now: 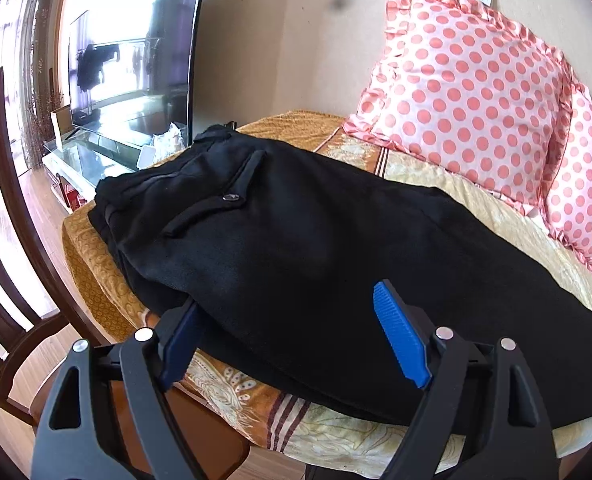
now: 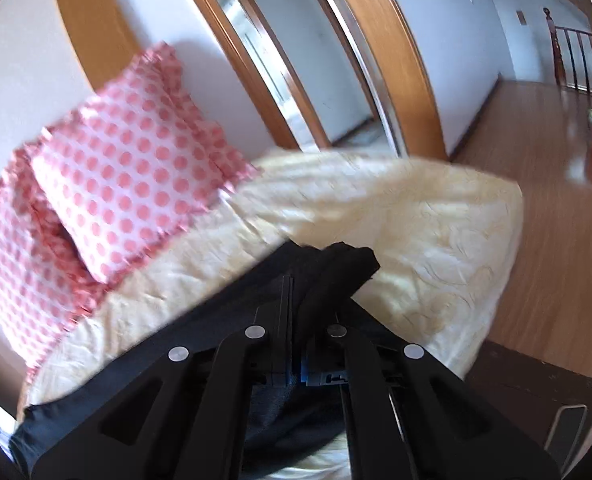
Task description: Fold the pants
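Pants lie lengthwise across the bed, waistband far-left, leg ends at your right hand.
Your left gripper (image 1: 287, 340) stands wide open with nothing in it, over the near edge of the black pants (image 1: 296, 232); your right gripper (image 2: 300, 320) is clamped tight on the bunched leg end (image 2: 344, 268), so it's the nearer hand for the fold toward the waistband.

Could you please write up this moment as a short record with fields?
surface: bed with yellow patterned cover
garment: black pants laid flat across the bed
left gripper: open, jaws astride the pants' near edge
right gripper: shut on a bunched end of the pants
pillows: pink dotted, against the wall
beside bed: television, wooden chair
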`<state>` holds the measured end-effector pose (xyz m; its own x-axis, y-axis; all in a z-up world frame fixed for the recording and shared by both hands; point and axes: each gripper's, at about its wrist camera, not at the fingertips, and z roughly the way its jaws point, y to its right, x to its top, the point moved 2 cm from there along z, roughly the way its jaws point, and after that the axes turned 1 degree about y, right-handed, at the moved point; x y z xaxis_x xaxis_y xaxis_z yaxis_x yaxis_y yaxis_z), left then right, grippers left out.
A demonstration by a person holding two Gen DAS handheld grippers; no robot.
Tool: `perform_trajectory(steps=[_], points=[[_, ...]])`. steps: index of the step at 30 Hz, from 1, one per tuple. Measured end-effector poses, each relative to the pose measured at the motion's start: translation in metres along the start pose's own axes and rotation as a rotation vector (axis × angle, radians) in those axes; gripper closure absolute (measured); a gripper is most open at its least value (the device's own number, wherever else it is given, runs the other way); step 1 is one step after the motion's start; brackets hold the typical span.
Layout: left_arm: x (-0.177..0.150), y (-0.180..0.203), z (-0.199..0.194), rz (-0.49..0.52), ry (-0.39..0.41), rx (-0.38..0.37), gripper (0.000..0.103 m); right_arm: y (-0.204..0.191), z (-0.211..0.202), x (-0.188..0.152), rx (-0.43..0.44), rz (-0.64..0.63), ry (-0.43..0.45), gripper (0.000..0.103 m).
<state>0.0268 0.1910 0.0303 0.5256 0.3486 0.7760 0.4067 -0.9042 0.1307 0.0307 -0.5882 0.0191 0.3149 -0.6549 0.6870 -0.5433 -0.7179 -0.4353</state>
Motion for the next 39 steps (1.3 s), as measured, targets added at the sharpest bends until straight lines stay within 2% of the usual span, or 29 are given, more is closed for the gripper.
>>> perform_trajectory(steps=[2, 6, 10, 17, 19, 20, 21, 24, 25, 27, 28, 29, 30, 31, 32, 34, 36, 39], points=[[-0.002, -0.001, 0.003, 0.005, -0.013, 0.002, 0.021, 0.009, 0.012, -0.011, -0.030, 0.018, -0.055, 0.101], [-0.002, -0.007, 0.004, -0.009, -0.017, -0.009, 0.021, 0.012, 0.009, -0.020, -0.044, 0.015, -0.054, 0.101], [0.007, -0.025, 0.008, -0.097, -0.035, -0.043, 0.021, 0.011, 0.009, -0.022, -0.045, 0.001, -0.059, 0.100], [0.020, -0.064, 0.019, -0.276, -0.049, -0.040, 0.024, 0.011, 0.011, -0.023, -0.049, -0.008, -0.054, 0.099], [0.022, -0.073, 0.020, -0.313, -0.053, -0.027, 0.049, 0.011, 0.010, -0.023, -0.052, -0.016, -0.050, 0.099], [0.022, -0.077, 0.022, -0.323, -0.064, -0.021, 0.075, 0.011, 0.010, -0.024, -0.056, -0.022, -0.048, 0.099], [0.022, -0.080, 0.022, -0.329, -0.071, -0.026, 0.086, 0.010, 0.010, -0.024, -0.060, -0.029, -0.046, 0.099], [0.018, -0.089, 0.022, -0.307, -0.079, -0.030, 0.089, 0.007, 0.010, -0.024, -0.072, -0.056, -0.044, 0.099], [0.017, -0.088, 0.023, -0.288, -0.082, -0.022, 0.089, 0.006, 0.010, -0.024, -0.076, -0.069, -0.047, 0.098], [0.014, -0.086, 0.024, -0.242, -0.073, 0.002, 0.082, 0.006, 0.008, -0.023, -0.082, -0.077, -0.054, 0.096], [0.013, -0.082, 0.022, -0.208, -0.067, 0.029, 0.079, 0.007, 0.005, -0.022, -0.089, -0.078, -0.050, 0.090], [0.014, -0.079, 0.019, -0.180, -0.059, 0.056, 0.069, 0.008, 0.001, -0.021, -0.101, -0.081, -0.041, 0.080], [0.014, -0.076, 0.014, -0.151, -0.043, 0.100, 0.047, 0.010, -0.004, -0.020, -0.116, -0.088, -0.023, 0.076], [0.016, -0.072, 0.006, -0.123, -0.009, 0.170, 0.035, 0.011, -0.007, -0.019, -0.123, -0.091, -0.013, 0.066], [0.019, -0.066, -0.006, -0.089, 0.048, 0.230, 0.021, 0.014, -0.011, -0.018, -0.154, -0.093, 0.004, 0.047], [0.022, -0.053, -0.025, -0.019, 0.132, 0.273, 0.020, 0.019, -0.015, -0.015, -0.176, -0.088, 0.031, 0.029], [0.023, -0.035, -0.038, 0.049, 0.180, 0.273, 0.012, 0.023, -0.015, -0.014, -0.170, -0.076, 0.028, 0.029], [0.020, 0.003, -0.049, 0.137, 0.204, 0.148, 0.008, 0.028, -0.009, -0.018, -0.139, -0.054, 0.000, 0.032]])
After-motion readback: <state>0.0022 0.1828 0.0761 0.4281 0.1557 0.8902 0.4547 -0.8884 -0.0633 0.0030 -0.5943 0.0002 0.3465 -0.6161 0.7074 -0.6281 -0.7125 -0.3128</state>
